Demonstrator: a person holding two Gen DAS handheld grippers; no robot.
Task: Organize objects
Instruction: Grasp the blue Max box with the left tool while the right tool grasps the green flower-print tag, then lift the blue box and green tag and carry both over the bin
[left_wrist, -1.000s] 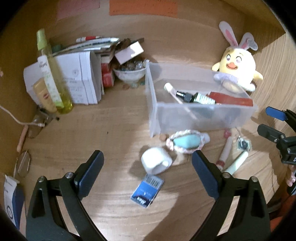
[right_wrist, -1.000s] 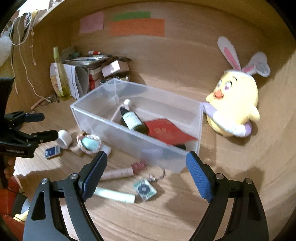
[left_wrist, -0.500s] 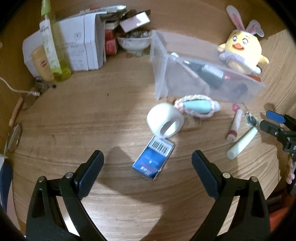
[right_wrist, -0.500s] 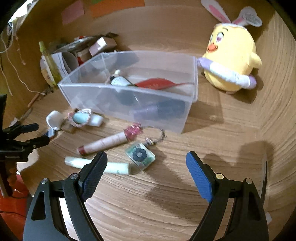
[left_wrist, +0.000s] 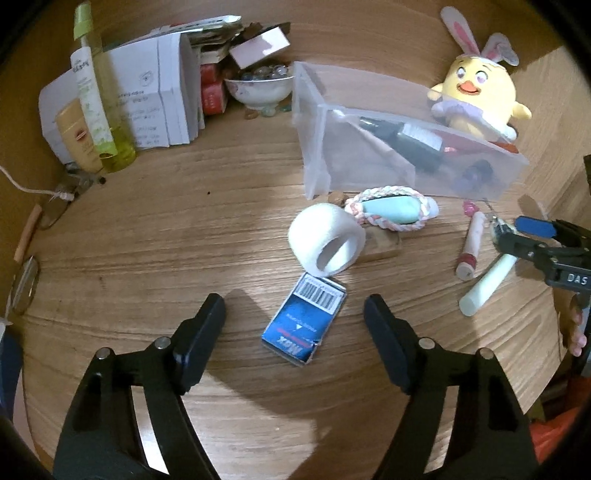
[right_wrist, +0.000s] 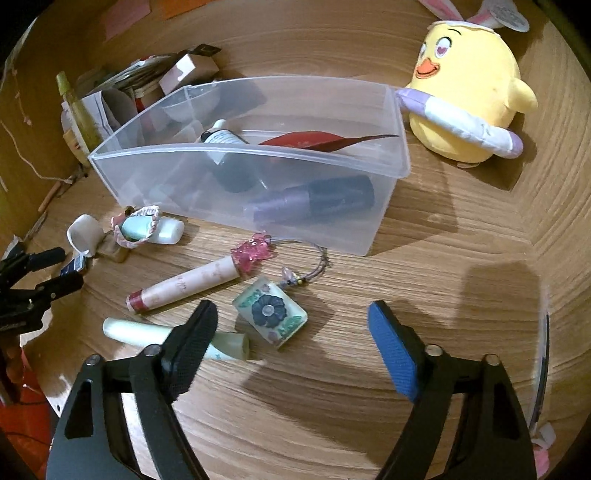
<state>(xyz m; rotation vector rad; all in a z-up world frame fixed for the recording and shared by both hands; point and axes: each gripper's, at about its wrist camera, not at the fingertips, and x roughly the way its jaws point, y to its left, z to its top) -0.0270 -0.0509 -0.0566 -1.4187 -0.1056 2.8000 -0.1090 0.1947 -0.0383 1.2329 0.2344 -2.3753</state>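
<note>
A clear plastic bin (left_wrist: 314, 122) (right_wrist: 388, 184) holds bottles and a red booklet. My left gripper (left_wrist: 295, 314) is open and empty, its fingers on either side of a blue card box (left_wrist: 304, 326) lying flat. Beyond it are a white tape roll (left_wrist: 327, 240) and a mint object in a braided ring (left_wrist: 391, 208). My right gripper (right_wrist: 291, 325) is open and empty, low over a flower keychain tile (right_wrist: 269, 314). A pink tube (right_wrist: 184, 286) and a pale green tube (right_wrist: 140, 330) lie to its left.
A yellow chick plush (right_wrist: 469, 92) (left_wrist: 476, 99) sits right of the bin. White boxes (left_wrist: 147, 107), a yellow-green bottle (left_wrist: 96, 103) and a bowl of beads (left_wrist: 258, 83) stand at the back left. The right gripper shows in the left wrist view (left_wrist: 524, 236).
Both grippers have come lower and closer to the table. The left now straddles the blue box; the right has closed in on the keychain tile.
</note>
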